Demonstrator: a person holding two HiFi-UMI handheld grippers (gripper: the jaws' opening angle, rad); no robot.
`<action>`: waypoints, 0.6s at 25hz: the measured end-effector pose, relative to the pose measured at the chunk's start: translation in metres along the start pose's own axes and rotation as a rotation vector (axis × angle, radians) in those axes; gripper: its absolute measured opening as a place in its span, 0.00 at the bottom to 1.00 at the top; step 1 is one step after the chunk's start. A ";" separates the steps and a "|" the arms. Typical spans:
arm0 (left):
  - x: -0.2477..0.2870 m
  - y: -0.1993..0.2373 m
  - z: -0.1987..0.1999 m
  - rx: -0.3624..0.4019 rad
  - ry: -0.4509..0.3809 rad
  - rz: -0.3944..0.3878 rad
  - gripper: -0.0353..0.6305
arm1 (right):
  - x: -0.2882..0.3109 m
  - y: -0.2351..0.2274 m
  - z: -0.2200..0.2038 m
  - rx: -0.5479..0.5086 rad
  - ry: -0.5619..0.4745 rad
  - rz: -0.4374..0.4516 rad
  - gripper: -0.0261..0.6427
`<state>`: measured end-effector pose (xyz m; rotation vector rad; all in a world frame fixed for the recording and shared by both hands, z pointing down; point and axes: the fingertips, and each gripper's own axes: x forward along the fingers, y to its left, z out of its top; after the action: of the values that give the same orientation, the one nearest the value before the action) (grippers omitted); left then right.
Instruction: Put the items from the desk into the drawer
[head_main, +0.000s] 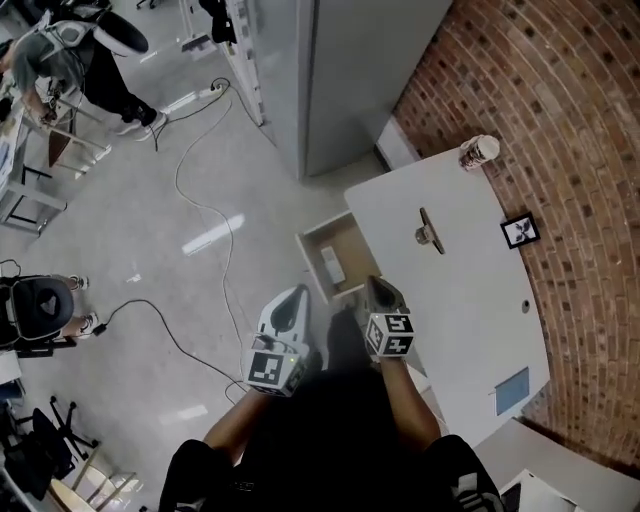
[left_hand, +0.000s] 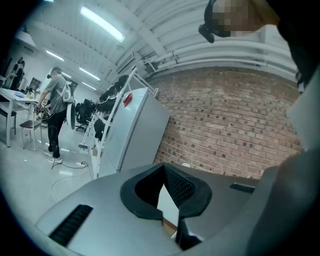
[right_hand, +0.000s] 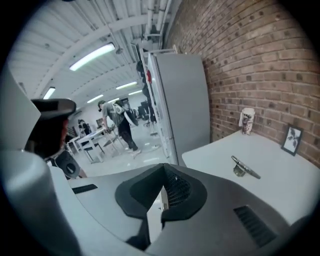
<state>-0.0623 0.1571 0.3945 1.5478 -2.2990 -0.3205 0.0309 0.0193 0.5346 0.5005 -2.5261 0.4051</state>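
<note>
A white desk (head_main: 470, 300) stands against the brick wall. On it lie a metal clip-like tool (head_main: 430, 232) (right_hand: 244, 167), a patterned cup (head_main: 479, 152) (right_hand: 247, 121), a small picture frame (head_main: 520, 231) (right_hand: 292, 139) and a blue card (head_main: 512, 390). The drawer (head_main: 318, 243) at the desk's left side is pulled out, with a white item (head_main: 333, 266) inside. My left gripper (head_main: 292, 298) (left_hand: 167, 200) hovers just short of the drawer, shut and empty. My right gripper (head_main: 381, 290) (right_hand: 161, 200) is at the desk's near left edge beside the drawer, also shut with nothing in it.
A tall grey cabinet (head_main: 350, 80) stands beyond the desk. A cable (head_main: 200, 200) snakes over the floor to the left. A person (head_main: 60, 50) works at a table far left, and a chair (head_main: 40, 305) stands at the left edge.
</note>
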 end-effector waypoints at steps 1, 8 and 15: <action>-0.001 -0.004 0.005 0.009 -0.007 -0.010 0.05 | -0.017 0.004 0.013 -0.001 -0.039 0.003 0.04; -0.001 -0.029 0.029 0.056 -0.044 -0.072 0.05 | -0.128 0.034 0.078 -0.047 -0.282 0.010 0.04; 0.004 -0.050 0.014 0.037 0.001 -0.116 0.05 | -0.152 0.026 0.074 0.013 -0.329 -0.021 0.04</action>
<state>-0.0267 0.1346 0.3634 1.7029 -2.2308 -0.3085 0.1075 0.0550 0.3857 0.6434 -2.8319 0.3548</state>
